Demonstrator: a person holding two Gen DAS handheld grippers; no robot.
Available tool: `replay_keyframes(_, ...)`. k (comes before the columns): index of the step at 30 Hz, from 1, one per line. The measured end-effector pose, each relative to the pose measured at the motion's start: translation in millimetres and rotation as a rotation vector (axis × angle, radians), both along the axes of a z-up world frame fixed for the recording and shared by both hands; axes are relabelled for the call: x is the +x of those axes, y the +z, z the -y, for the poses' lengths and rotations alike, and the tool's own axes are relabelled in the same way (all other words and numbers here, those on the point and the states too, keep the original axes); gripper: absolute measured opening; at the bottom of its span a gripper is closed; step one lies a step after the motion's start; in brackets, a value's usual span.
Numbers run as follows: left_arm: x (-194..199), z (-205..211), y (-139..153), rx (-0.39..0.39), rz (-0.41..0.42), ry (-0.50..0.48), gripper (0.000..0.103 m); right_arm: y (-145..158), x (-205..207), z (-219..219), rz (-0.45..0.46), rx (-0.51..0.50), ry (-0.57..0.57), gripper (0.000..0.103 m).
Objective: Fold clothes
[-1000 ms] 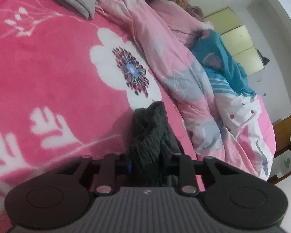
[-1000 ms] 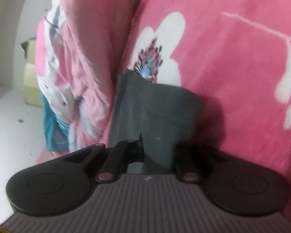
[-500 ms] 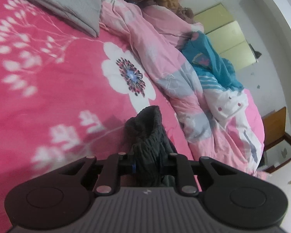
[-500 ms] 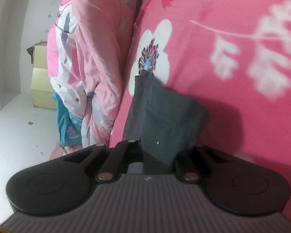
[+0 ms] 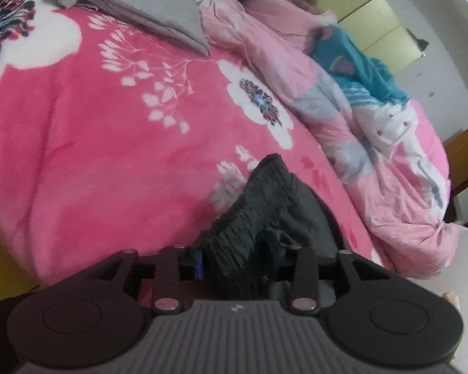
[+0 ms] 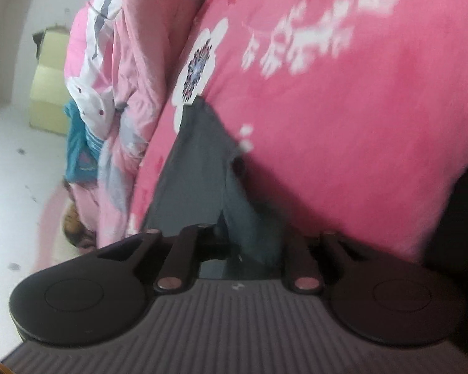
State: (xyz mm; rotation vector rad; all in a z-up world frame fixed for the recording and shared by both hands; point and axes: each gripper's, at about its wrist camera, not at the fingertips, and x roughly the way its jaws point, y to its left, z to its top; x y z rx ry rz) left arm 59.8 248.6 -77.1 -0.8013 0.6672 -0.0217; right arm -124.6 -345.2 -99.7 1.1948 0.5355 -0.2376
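Both our left gripper [image 5: 243, 258] and right gripper [image 6: 249, 243] are opening around the dark garment [image 5: 265, 212]; it probably slumps, spoiling the fold.

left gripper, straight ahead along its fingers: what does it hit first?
The dark garment, bunched between the opening jaws of the left gripper. Past it, probably the pink floral blanket; depth is unclear.

Dark garment [image 6: 202, 155] on pink blanket [image 6: 343, 124]
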Motion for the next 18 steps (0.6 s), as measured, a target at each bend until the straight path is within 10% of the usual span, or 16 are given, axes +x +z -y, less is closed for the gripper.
replay_keyframes(3,-13.5,-11.1,13.4,0.065,0.034,0.052,0.066,33.7,-20.4,14.1,-0.049,-0.214,-0.071,0.046)
replay_keyframes(7,-16.5,-11.5,37.8,0.173,0.093,0.044,0.066,87.2,-9.2,10.9,-0.025,-0.528,-0.031,0.046)
replay_keyframes(18,56.2,78.4,53.5,0.392,0.146,-0.266,0.065,94.3,243.3,-182.7,0.185,-1.154,1.010,0.042)
